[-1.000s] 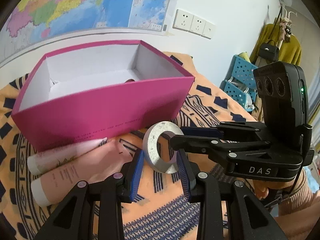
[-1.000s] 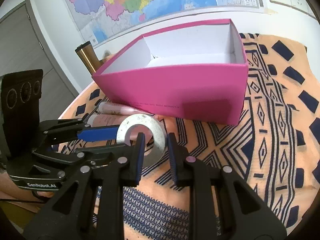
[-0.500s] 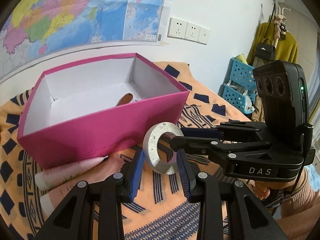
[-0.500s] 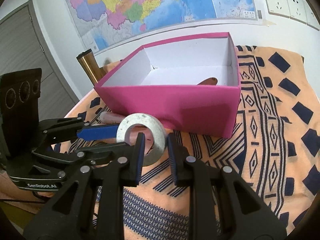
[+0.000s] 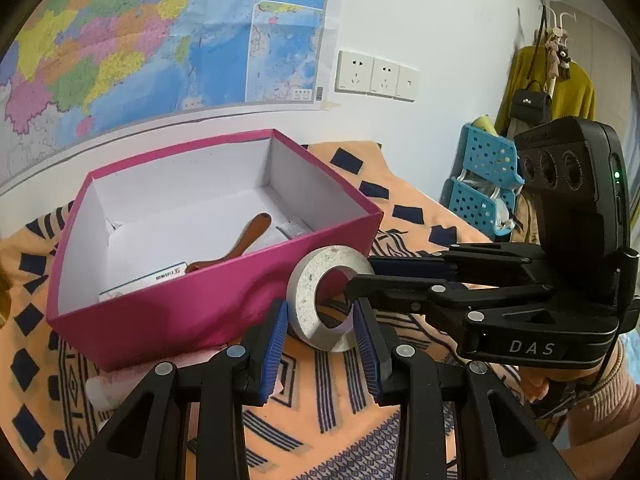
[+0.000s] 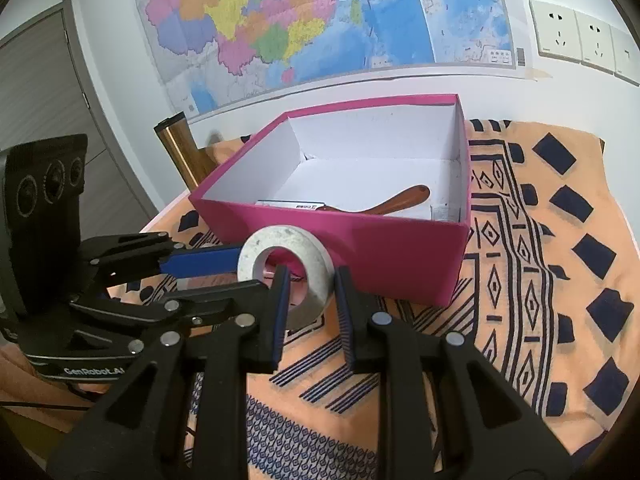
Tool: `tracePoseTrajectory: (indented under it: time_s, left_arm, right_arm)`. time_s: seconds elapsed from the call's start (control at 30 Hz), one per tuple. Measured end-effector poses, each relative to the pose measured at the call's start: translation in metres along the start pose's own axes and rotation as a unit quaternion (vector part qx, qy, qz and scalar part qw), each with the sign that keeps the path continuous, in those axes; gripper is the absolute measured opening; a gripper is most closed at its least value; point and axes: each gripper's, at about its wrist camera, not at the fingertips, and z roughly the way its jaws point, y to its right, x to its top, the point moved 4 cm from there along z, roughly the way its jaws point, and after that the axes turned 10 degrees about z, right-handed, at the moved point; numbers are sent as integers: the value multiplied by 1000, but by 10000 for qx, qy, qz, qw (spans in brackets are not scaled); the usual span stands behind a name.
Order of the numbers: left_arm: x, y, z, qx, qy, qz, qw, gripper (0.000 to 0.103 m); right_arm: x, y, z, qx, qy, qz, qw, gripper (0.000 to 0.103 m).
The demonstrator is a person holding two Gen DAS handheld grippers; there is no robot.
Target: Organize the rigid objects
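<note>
We held the tape roll [image 5: 326,300] clear of the counter before the pink box [image 5: 224,316], left gripper [image 5: 320,344] and right gripper [image 6: 310,312] jaws each narrowly clamped across its rim. Uneven release could drop it outside.

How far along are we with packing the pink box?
Done: a brown wooden-handled tool and a small carton lie in the pink box. In hand: both the left gripper and right gripper grip the grey ring, held outside the near wall. Left: a pink tube beside the box.
</note>
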Motion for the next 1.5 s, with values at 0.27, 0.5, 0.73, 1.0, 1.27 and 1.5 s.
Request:
tracePoseTrajectory:
  time_s: [0.27, 0.5, 0.73, 1.0, 1.27, 1.5]
  left_arm:
    - [8, 2, 0, 51, 105, 122, 9999, 34]
    - [18, 0, 1, 86, 194, 198, 9996, 34]
    - [28, -1, 1, 143, 285, 277, 9991, 34]
    - [35, 0, -3, 216, 397, 353, 9984, 34]
    - [42, -2, -2, 269, 453, 380, 9979, 34]
    - [49, -5, -1, 311, 498, 371, 9976, 34]
  right_arm:
    - [9, 3, -3, -24, 102, -42, 9999, 26]
    - [18, 3, -5, -48, 189, -78, 9998, 26]
    - [28, 6, -6, -51, 259, -98, 9996, 26]
    - [37, 8, -5, -37, 290, -114, 9995, 26]
    - [44, 9, -6, -67, 334, -185, 9992, 26]
    - [52, 10, -4, -76, 358, -240, 9990, 26]
